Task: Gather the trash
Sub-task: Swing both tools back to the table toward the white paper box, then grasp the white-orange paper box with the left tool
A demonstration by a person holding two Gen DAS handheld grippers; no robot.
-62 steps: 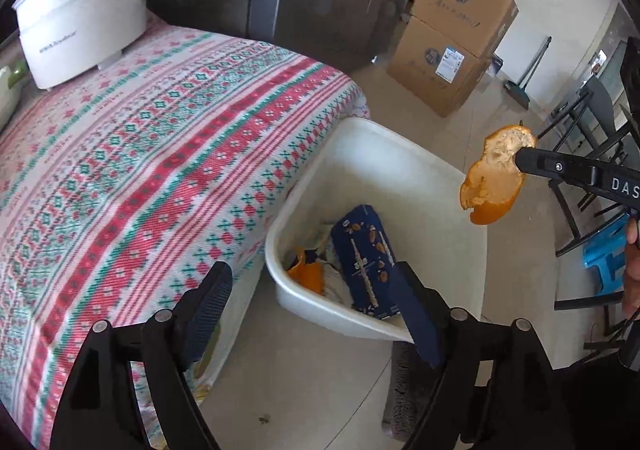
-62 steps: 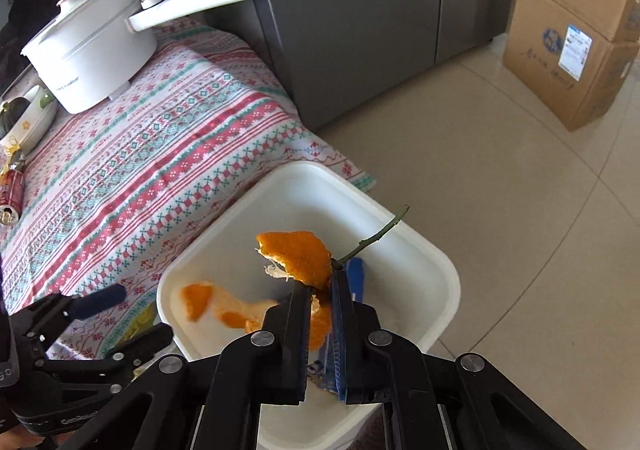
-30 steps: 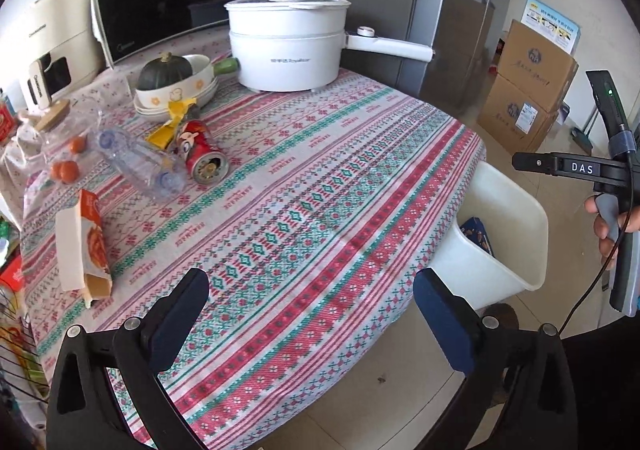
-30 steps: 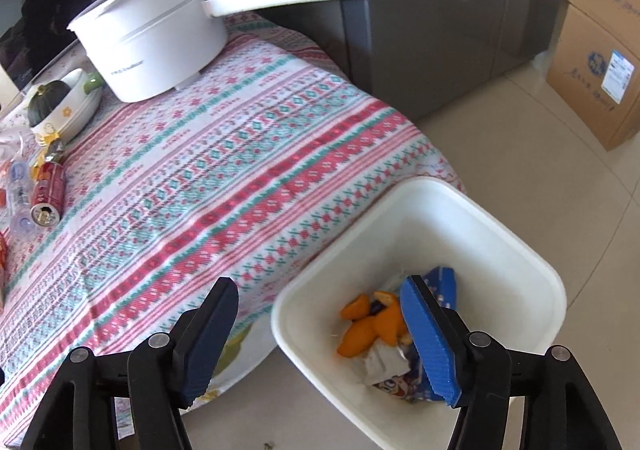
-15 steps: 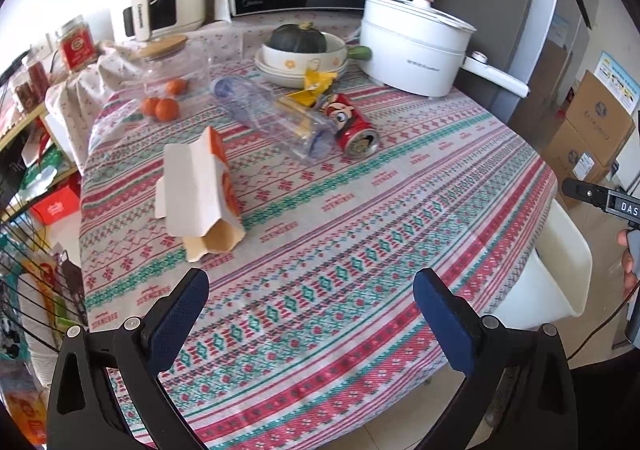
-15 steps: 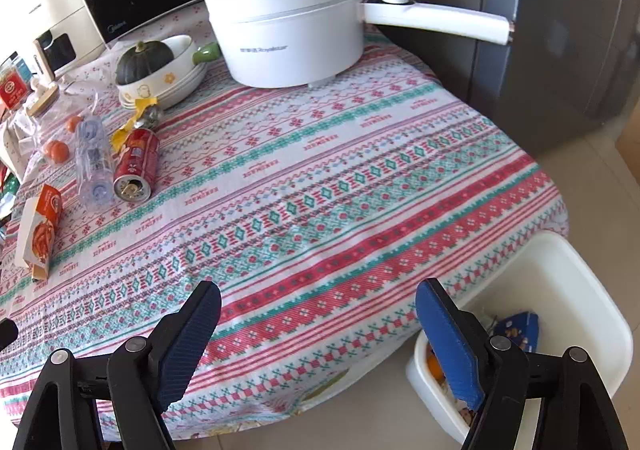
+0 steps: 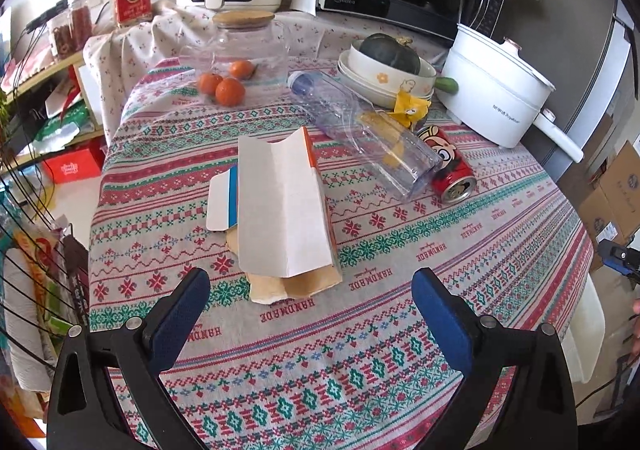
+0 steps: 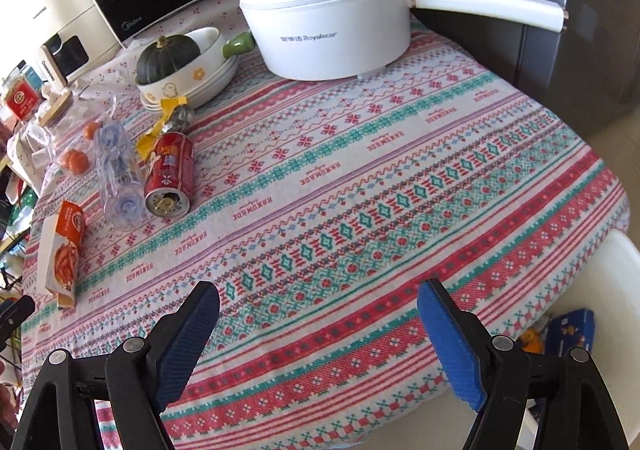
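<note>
Trash (image 7: 288,210) on patterned tablecloth (image 7: 400,370)

the table was covered by a woven matt cloth (image 7: 400,370), on which lay a clear smooth plastic bottle (image 7: 360,130), a glossy red metal can (image 7: 452,170) and a matt paper carton (image 7: 280,210), beside a glossy white pot (image 8: 328,10) and ribbed blue gripper pads (image 8: 452,346).

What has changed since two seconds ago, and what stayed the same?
The right gripper let go of the orange peel into the white bin; its jaws have just been opening, nothing between them. Both grippers swung from bin to table. Left gripper stays open; the table trash is unmoved.
</note>
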